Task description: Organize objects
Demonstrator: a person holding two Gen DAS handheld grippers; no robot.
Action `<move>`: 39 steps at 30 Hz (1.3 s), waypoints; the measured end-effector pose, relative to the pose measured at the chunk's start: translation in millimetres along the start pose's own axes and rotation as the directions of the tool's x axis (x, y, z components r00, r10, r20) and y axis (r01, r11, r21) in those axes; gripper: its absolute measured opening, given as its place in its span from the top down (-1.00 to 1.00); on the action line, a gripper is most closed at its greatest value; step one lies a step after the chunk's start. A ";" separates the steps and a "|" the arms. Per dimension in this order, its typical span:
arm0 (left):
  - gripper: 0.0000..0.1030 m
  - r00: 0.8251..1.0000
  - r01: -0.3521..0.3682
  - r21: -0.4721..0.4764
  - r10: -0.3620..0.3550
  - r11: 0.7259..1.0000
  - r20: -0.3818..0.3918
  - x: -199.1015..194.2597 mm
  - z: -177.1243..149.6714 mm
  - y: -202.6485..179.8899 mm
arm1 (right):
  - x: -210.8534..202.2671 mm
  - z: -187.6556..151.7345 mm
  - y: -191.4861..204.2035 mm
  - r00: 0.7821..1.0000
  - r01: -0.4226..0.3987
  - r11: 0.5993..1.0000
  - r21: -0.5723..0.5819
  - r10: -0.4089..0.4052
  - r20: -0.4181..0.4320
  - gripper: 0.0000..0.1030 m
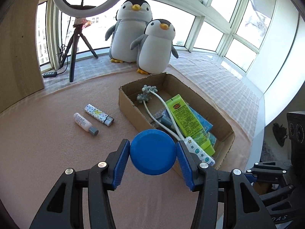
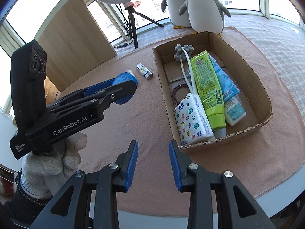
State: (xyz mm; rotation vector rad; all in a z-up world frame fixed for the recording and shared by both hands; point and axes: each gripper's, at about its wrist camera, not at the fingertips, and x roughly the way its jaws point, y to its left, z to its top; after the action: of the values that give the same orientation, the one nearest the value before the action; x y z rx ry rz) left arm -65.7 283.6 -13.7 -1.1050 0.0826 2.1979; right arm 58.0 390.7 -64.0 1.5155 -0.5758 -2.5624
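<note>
Tongs point(image 1: 153, 155) clamped on blue jar point(image 1: 153, 152)

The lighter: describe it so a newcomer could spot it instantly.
Find the cardboard box on the pink cloth. Left of it, two small things lie side by side. The lighter is nearer the box, patterned white with a metal end; its neighbour is a grey-capped bottle.

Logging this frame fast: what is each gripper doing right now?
Left gripper: shut on the blue disc, held above the cloth.
Right gripper: open, holding nothing, beside the box.
</note>
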 end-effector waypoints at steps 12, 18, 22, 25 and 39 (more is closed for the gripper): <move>-0.13 0.997 0.069 0.035 -0.068 0.997 -0.044 45.7 24.2 -54.3 | -20.9 -9.0 -45.5 0.999 0.038 0.995 0.089 -0.041 0.029 0.13; -0.28 0.999 0.037 0.013 -0.037 0.999 -0.030 38.5 24.1 -47.5 | -17.2 -6.9 -45.7 0.999 0.022 0.997 0.079 -0.025 0.032 0.13; -0.28 1.000 -0.014 -0.008 0.014 1.000 -0.021 25.8 17.2 -28.6 | -12.0 -2.7 -37.1 0.999 0.016 0.999 0.049 -0.018 0.030 0.12; -0.29 0.998 -0.063 -0.040 0.062 0.997 -0.026 14.2 5.5 -5.6 | -6.6 2.0 -28.2 0.999 0.012 1.000 0.022 -0.012 0.031 0.12; -0.30 0.974 -0.226 -0.256 0.217 0.940 -0.065 -57.7 -74.6 114.9 | 40.7 56.2 37.8 0.997 -0.081 0.992 -0.101 0.082 0.005 0.13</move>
State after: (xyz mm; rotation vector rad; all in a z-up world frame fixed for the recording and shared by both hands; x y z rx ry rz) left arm -57.6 138.6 -45.4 -1.3364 -0.0747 2.4422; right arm -14.3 359.3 -59.1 1.4187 -0.4908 -2.4984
